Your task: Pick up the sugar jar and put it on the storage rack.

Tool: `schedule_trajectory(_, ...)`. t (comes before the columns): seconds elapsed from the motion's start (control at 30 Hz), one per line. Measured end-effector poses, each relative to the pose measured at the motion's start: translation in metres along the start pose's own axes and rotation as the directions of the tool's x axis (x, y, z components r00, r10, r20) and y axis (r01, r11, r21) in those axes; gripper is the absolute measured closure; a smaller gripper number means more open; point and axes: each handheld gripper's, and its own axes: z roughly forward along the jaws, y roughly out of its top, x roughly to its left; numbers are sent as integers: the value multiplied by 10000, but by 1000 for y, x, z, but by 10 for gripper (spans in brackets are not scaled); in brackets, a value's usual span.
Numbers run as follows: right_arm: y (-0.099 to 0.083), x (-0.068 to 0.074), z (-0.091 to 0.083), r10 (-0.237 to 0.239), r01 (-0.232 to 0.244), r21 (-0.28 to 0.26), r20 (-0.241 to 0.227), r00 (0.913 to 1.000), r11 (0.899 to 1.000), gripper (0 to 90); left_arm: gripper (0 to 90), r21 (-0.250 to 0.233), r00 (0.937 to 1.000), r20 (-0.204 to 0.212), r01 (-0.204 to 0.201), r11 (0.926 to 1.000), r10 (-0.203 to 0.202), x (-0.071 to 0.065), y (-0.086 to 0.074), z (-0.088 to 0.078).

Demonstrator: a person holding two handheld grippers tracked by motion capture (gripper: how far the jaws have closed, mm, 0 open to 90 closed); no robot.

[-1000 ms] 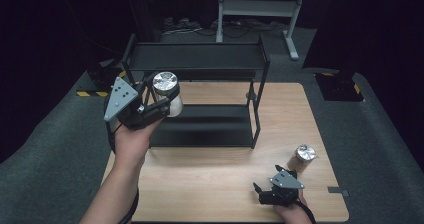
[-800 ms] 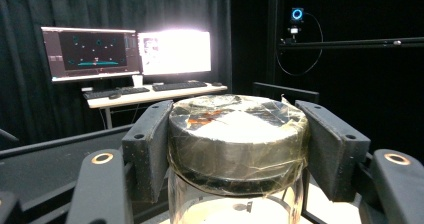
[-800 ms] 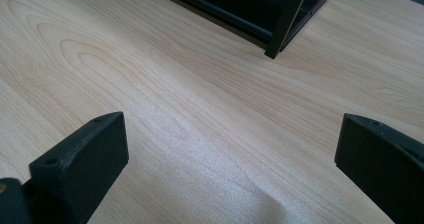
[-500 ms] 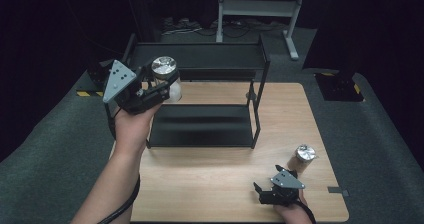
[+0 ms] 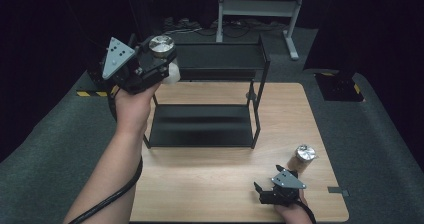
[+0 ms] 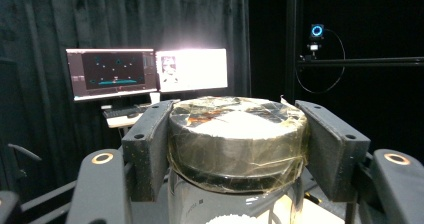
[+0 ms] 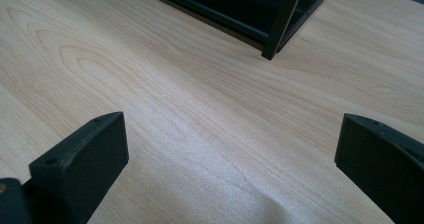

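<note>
The jar (image 6: pixel 235 149) sat clamped by its lid between my left gripper's (image 5: pixel 150 66) fingers (image 6: pixel 147 144), upright, held in the air at the rack's (image 5: pixel 260 64) upper left corner, about level with its top shelf. White grains filled its lower part, though I couldn't say what they were. To finish the step well, I judged the jar should stay upright, clear the rack's corner post, and come down flat on the shelf before I let go, since a grip on the lid alone could let the body swing. My left forearm reached forward from the desk's (image 5: pixel 310 114) near left, wrist raised. My right gripper (image 5: pixel 280 191) rested at the desk's near right, fingers (image 7: pixel 80 156) wide apart around nothing, just beside a second jar (image 5: pixel 302 156).
</note>
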Motion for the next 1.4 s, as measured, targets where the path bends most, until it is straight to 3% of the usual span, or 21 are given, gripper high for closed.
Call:
schedule_trajectory(0.17,0,0,0,62,-63,-22,-11,10000,10000,0,346,100,9994,-313,-145,9998,148,3,5,13)
schedule_trajectory(0.5,-1,-2,0,159,-159,-64,-42,9999,9999,0,347,136,9970,-761,177,9998,-166,9,0,33)
schedule_trajectory(0.83,-3,-2,-2,173,-174,-170,-46,9998,9997,0,347,334,9916,-1281,199,9992,-155,10,-6,50)
schedule_trajectory(1.4,-5,-3,-2,211,-214,-241,-108,9997,9995,0,347,353,9849,-1708,342,9988,-277,19,-18,62)
